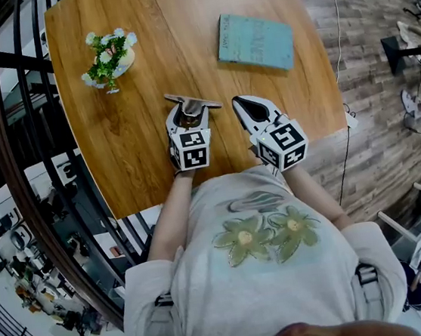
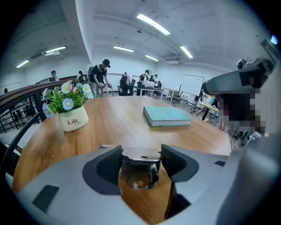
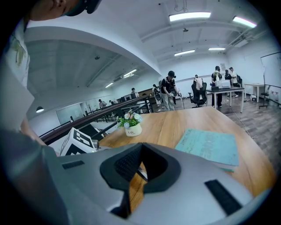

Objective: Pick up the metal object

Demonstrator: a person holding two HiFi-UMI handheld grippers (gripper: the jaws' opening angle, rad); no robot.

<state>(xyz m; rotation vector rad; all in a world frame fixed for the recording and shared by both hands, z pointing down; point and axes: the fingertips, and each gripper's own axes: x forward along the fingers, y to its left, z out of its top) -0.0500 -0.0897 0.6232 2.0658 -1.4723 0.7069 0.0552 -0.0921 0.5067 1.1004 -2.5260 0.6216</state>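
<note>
Clamping the metal object (image 2: 139, 154) between both pads, your left gripper (image 1: 187, 114) holds it over the near part of the wooden table (image 1: 140, 149). You cannot tell whether the object touches the wood. Your right gripper (image 1: 239, 103) sits just beside it, jaws closed tip to tip with nothing between them. A teal book (image 1: 256, 41) lies farther back, and a flower pot (image 1: 109, 58) stands at rear left.
</note>
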